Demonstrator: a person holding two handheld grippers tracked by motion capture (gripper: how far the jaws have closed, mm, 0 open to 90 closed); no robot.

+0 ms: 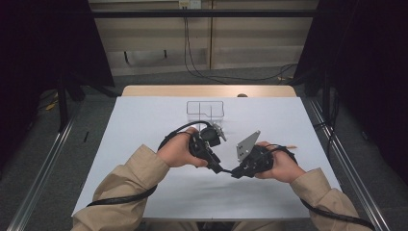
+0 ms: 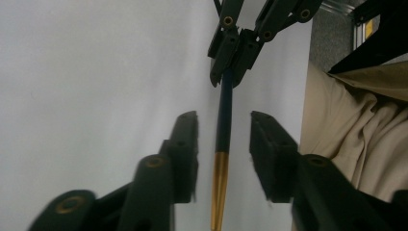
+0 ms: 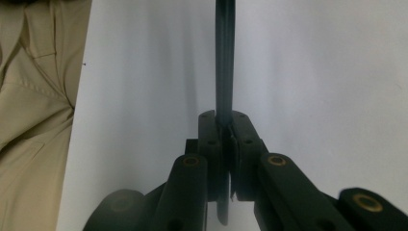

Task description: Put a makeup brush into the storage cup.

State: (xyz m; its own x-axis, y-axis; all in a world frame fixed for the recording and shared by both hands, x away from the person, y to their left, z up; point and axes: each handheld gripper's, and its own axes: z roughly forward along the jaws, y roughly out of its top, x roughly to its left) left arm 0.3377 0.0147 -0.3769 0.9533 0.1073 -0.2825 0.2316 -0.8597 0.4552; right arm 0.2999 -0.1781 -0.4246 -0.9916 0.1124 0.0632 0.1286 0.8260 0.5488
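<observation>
**Inspector A:** Where is the pen (image 2: 223, 120) relative to the fingers?

**Inspector B:** In the left gripper view it runs up the middle of the gap between the left gripper (image 2: 223, 144)'s pads. It is apart from both pads, with daylight on either side. The gold end points toward the camera. The dark barrel leads away to the right gripper (image 2: 234, 72), whose tips are clamped on its far end.

**Inspector A:** Does the right gripper's own view confirm that?

**Inspector B:** Yes. The right gripper (image 3: 225, 127) has its jaws drawn tight on the barrel (image 3: 224, 57), which passes between the pads and extends straight up the frame.

**Inspector A:** State of the left jaws?

**Inspector B:** Partly spread, not pressing on anything.

**Inspector A:** Position over the table (image 1: 144, 120)?

**Inspector B:** In the high view both grippers meet tip to tip above the white surface, near the person's edge. The left gripper (image 1: 219, 167) is at left and the right gripper (image 1: 234, 172) beside it. A clear box (image 1: 205, 110) stands farther back, well apart.

**Inspector A:** Any brands, labels, writing?

**Inspector B:** None legible on the pen, the grippers or the box.
</observation>
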